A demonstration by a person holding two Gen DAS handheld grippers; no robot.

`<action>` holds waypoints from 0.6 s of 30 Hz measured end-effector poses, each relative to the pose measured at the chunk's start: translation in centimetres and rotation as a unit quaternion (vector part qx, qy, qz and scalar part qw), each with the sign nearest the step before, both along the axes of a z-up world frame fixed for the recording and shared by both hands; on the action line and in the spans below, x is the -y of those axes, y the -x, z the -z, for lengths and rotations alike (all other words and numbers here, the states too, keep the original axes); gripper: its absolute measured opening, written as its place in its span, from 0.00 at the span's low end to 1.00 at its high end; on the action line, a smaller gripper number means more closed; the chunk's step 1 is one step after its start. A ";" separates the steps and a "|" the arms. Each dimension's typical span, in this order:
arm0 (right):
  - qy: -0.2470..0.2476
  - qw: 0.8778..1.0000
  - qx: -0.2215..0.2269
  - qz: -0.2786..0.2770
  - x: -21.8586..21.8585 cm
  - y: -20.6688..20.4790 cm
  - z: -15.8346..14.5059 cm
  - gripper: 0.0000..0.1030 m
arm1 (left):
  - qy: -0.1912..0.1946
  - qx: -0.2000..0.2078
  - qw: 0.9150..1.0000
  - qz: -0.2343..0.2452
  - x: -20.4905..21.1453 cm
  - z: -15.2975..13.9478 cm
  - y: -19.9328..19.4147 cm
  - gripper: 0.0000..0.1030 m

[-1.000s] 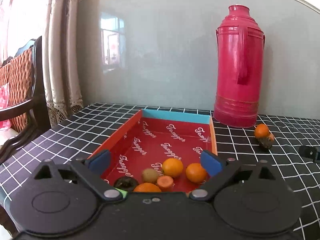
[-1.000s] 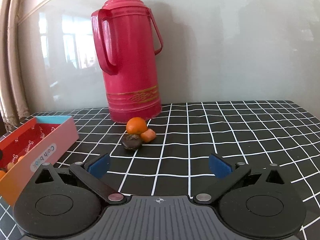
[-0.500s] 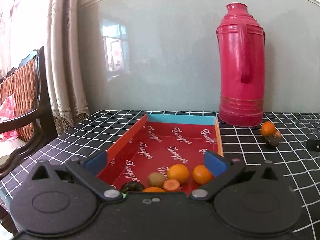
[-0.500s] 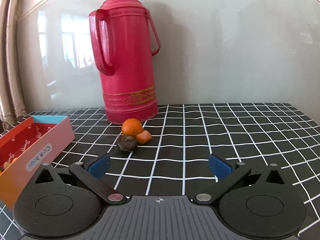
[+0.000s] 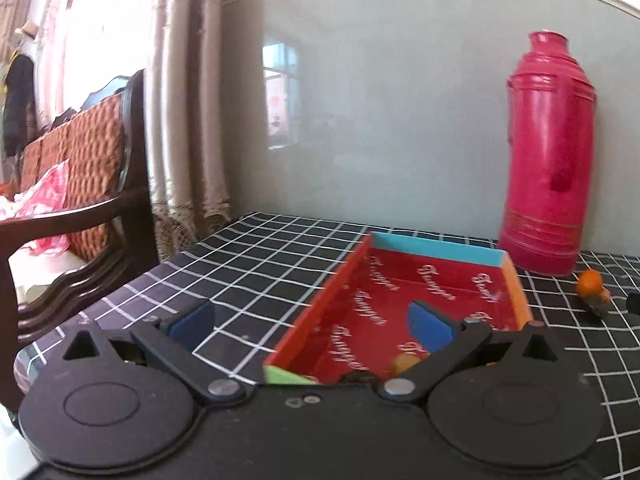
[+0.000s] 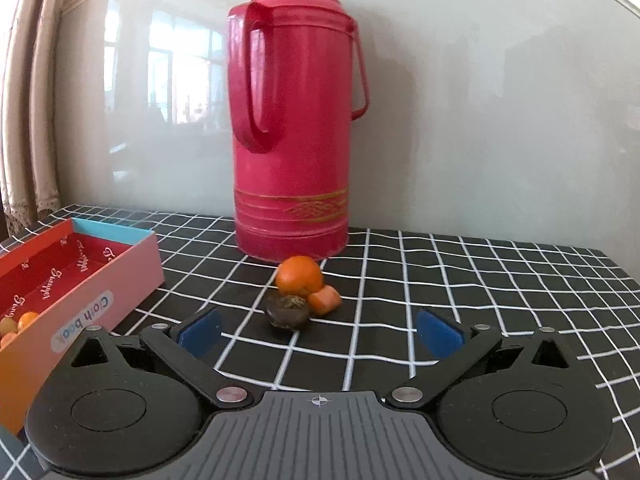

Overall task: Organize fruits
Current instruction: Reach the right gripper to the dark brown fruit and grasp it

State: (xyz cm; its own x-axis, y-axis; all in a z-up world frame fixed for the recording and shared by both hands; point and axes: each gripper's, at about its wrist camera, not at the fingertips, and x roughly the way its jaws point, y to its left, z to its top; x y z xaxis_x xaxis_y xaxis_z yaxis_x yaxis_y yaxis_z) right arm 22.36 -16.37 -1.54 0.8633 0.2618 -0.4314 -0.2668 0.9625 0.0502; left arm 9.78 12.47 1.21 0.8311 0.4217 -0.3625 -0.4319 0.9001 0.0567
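My right gripper (image 6: 318, 330) hangs with jaws spread wide and nothing between them. Just ahead of its fingertips, roughly centred, sit three pieces touching: an orange (image 6: 299, 275) at the back, a dark fruit (image 6: 288, 311) in front of it, and a carrot chunk (image 6: 325, 300) to the right, its long axis slanting back and right. My left gripper (image 5: 311, 322), jaws just spread fully and empty, straddles the red box's (image 5: 436, 246) near left wall. The box's long axis runs away towards the thermos (image 6: 294, 120).
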 end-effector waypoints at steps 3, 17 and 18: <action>0.002 1.000 -0.011 -0.008 -1.1 -1.1 0.2 1.00 | -0.001 0.001 1.000 -0.017 -1.4 -0.1 0.4 0.94; 0.005 0.996 -0.090 0.006 -3.5 -6.9 2.3 0.69 | 0.023 -0.007 0.996 -0.081 -8.1 0.2 2.5 0.94; 0.008 0.995 -0.095 0.007 -3.6 -7.2 2.5 0.63 | 0.023 -0.007 0.996 -0.082 -8.3 0.2 2.5 0.94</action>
State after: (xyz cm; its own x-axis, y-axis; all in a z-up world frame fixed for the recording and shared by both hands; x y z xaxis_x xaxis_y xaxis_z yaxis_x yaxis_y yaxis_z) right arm 29.58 -12.79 -4.07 0.7694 0.2410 -0.5915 -0.2399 0.9673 0.0821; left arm 7.25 20.76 0.98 0.7467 0.5340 -0.3965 -0.5731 0.8192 0.0241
